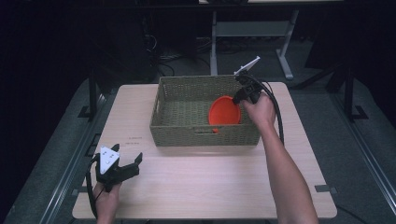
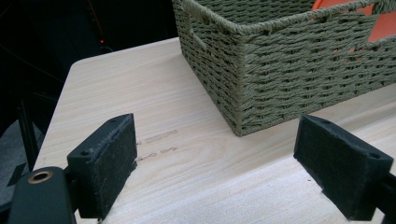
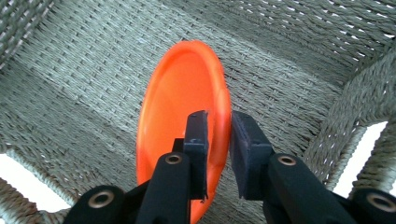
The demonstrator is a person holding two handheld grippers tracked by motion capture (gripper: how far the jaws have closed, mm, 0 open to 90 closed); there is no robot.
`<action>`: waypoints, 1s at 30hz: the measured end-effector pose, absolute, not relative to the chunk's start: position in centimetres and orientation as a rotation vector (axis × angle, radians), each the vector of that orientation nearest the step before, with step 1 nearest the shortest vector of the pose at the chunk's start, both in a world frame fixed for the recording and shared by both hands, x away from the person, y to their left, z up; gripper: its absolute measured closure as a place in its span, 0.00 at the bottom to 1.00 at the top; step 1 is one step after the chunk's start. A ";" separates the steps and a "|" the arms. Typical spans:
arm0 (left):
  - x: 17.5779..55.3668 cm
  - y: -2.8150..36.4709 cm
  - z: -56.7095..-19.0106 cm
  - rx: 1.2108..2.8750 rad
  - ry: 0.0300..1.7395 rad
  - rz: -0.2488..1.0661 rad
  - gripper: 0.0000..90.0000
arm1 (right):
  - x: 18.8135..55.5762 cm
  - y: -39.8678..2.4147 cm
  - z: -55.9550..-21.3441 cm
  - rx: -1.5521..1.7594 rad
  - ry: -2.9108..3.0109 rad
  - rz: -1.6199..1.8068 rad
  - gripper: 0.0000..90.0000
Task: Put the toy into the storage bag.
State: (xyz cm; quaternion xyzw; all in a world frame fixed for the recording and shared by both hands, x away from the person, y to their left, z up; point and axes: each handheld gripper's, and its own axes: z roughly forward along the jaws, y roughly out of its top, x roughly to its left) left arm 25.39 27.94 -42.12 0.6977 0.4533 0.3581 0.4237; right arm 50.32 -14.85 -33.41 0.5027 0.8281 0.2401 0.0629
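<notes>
An orange plate (image 1: 224,111) stands tilted on edge inside the woven basket (image 1: 183,128), near its right end. My right gripper (image 1: 240,97) is shut on the plate's rim; in the right gripper view the two pads (image 3: 198,133) pinch the plate (image 3: 180,100) from both sides above the basket floor (image 3: 84,88). My left gripper (image 1: 130,164) rests low over the table's front left, open, with nothing between its fingers (image 2: 105,161). The basket's corner (image 2: 243,84) stands ahead of it, and a bit of orange plate (image 2: 383,21) shows through the weave.
The light wooden table (image 1: 210,182) has bare surface in front of and to the left of the basket. Dark floor, table legs and cables lie beyond the far edge.
</notes>
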 end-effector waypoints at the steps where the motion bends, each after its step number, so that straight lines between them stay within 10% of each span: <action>1: 25.4 27.9 -42.1 1.745 1.134 0.897 0.14 | 50.3 -14.9 -33.3 1.524 2.497 0.723 0.84; 30: 25.4 28.0 -42.1 1.749 1.137 0.898 0.14 | 48.5 -16.1 -32.2 1.473 2.538 0.920 0.54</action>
